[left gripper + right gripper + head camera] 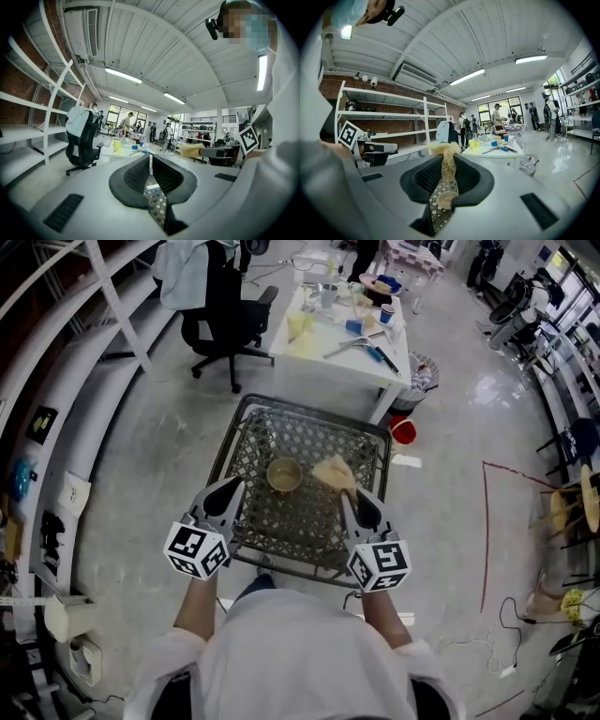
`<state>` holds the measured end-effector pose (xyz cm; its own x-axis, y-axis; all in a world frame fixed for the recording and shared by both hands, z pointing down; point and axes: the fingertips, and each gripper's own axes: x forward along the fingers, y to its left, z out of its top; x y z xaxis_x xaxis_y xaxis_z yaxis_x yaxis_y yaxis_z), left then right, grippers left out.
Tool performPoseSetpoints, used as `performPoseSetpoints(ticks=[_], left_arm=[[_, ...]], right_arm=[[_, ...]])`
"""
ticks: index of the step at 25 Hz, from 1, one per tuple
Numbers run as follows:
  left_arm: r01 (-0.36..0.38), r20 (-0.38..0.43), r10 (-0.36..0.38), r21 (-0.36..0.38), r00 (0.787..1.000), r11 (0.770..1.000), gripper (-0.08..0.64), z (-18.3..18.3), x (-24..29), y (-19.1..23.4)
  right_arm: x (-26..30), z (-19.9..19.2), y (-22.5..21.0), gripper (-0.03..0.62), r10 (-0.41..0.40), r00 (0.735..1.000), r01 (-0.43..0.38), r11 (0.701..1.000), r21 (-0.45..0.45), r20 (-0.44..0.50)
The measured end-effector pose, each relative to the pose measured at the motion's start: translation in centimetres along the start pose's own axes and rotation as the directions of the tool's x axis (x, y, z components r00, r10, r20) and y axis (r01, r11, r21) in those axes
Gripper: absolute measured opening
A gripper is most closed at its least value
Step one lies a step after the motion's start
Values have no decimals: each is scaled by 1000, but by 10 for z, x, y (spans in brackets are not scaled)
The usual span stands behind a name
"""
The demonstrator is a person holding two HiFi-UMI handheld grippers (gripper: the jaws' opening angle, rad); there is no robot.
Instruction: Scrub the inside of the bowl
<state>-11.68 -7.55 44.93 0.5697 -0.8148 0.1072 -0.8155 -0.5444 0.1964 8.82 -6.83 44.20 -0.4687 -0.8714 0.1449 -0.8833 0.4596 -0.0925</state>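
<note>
**Step in hand:** approach; scrubbing not yet begun.

**Bowl:** The bowl sits upright near the middle of the mesh table, and neither gripper touches it.

**Right gripper:** The right gripper, at 4 o'clock of the bowl, is clamped on a straw-coloured scrubber. The scrubber's head sits at 3 o'clock, just outside the rim.

**Left gripper:** The left gripper, at 8 o'clock, has its jaws together and holds nothing.

**Judgement:** The next move calls for carrying the scrubber toward 9 o'clock and down into the bowl. The left gripper should open to steady the rim.

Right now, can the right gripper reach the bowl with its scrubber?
Probably yes: the bowl sits open on the wire table, beside the scrubber in the right gripper, with nothing between them.
</note>
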Motion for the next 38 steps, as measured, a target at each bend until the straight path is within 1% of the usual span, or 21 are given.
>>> performPoseSetpoints(ticks=[9,14,18,21,26,30,38], left_arm=[[101,-32,-100,11,994,995,44,10,44,47],[149,-59,-148,11,987,989,44,9,64,61],[157,-75,-157,-5,985,988,44,6,80,63],[150,-67,-150,-10,986,989,44,7,88,60],[137,-52,-136,15,989,990,44,12,100,49],[131,-35,-131,13,991,991,44,15,104,45],[124,-45,-122,21,991,992,44,14,109,39]], right_arm=[[54,4,-4,77,-86,996,86,996,20,4],[71,8,-5,77,-119,993,119,993,21,9],[76,8,-9,77,-120,993,120,992,29,3],[79,12,-15,77,-108,994,108,994,22,7],[80,18,-27,77,-86,996,86,996,9,17],[85,19,-31,77,-66,998,66,998,2,21],[88,17,-34,77,-40,999,40,999,4,12]])
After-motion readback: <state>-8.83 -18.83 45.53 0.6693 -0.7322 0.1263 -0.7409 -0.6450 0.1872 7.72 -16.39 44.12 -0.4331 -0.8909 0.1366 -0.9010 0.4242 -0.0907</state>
